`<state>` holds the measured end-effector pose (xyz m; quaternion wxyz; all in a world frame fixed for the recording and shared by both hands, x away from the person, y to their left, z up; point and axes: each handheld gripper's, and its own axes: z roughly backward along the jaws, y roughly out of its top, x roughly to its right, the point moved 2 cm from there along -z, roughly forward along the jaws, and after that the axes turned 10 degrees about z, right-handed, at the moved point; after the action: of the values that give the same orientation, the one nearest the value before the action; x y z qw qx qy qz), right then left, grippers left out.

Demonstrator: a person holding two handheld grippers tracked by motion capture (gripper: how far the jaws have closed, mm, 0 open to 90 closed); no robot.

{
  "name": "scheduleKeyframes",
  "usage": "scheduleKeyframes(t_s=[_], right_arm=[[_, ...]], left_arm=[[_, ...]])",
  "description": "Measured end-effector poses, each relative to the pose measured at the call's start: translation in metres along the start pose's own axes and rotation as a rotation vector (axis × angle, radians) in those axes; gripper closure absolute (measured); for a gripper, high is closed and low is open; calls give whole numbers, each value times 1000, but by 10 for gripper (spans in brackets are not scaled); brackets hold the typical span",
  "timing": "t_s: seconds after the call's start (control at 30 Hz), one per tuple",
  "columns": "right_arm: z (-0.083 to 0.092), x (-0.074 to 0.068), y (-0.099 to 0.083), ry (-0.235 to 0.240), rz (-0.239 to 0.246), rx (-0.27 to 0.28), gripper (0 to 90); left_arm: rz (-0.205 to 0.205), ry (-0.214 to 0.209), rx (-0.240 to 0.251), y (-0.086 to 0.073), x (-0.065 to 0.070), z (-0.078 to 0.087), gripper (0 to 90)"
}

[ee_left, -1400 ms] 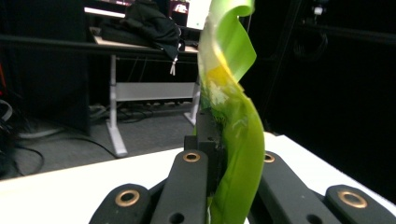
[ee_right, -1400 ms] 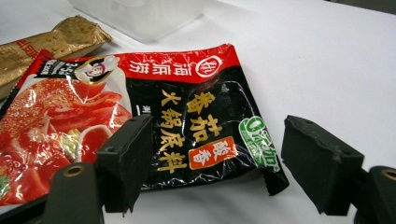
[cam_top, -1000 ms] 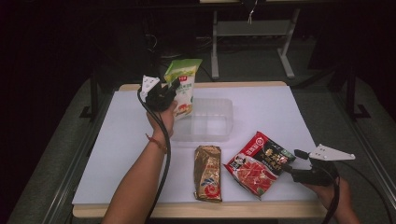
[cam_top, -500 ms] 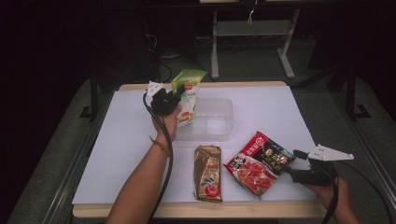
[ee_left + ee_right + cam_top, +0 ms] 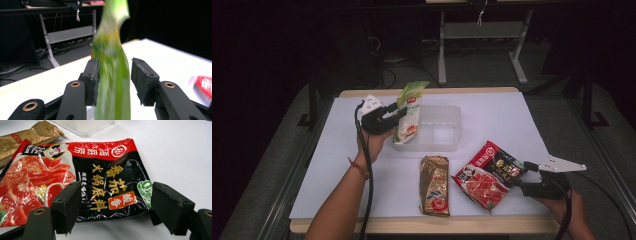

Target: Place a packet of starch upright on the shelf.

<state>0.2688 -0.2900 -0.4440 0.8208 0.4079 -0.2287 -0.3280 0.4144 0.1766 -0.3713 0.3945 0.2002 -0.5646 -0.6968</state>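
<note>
The left gripper (image 5: pixel 398 113), jaws parted, is loosely bracketing a green pouch (image 5: pixel 408 112) that may be slipping; the right gripper (image 5: pixel 523 176) is gaping wide, empty, before a red packet (image 5: pixel 488 176).

Count, items on or over the bench (image 5: pixel 492 107):

Sealed food packets: 3.
- 1 green-and-white packet (image 5: pixel 408 114), standing between the fingers (image 5: pixel 92 75) of the left gripper (image 5: pixel 398 114); blurred in the left gripper view, print unreadable.
- 1 gold packet (image 5: pixel 434 184), apart from both pairs of fingers.
- 1 red-and-black packet (image 5: pixel 488 174), its near edge between the spread fingers of the right gripper (image 5: pixel 524 175).

Clear plastic container (image 5: pixel 438 128): 1, just beyond the left fingers.

Handheld grippers: 2, one per hand.
</note>
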Motion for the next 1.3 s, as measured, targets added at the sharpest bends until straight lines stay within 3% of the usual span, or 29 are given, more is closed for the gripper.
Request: scheduleKeyframes(t_s=[0.17,0.37,0.43,0.57,0.7,0.8,1.0,1.17,1.23,1.3], right_arm=[[-2,-1,0,5,0,-10,244],[-2,-2,0,5,5,-8,244],[-2,-1,0,4,4,-9,244],[-2,-1,0,0,11,-9,244],[-1,-1,1,-3,17,-8,244],[-2,-1,1,-4,24,-11,244],[-2,-2,2,-6,30,-13,244],[-3,-2,2,-9,35,-20,244],[-3,-2,2,-8,33,-21,244],[-4,-1,2,-9,32,-22,244]], left_arm=[[-110,-10,-52,-21,7,13,622],[-118,0,-97,-36,1,20,691],[-107,-7,-113,-41,-3,21,714],[-123,-26,-153,-47,-5,21,728],[-127,-34,-170,-49,-6,19,740],[-169,-10,-190,-53,-5,15,748],[-179,9,-211,-55,-3,10,761],[-182,2,-236,-56,-3,10,766],[-209,7,-263,-58,-2,9,791],[-196,-6,-262,-59,-3,9,786]])
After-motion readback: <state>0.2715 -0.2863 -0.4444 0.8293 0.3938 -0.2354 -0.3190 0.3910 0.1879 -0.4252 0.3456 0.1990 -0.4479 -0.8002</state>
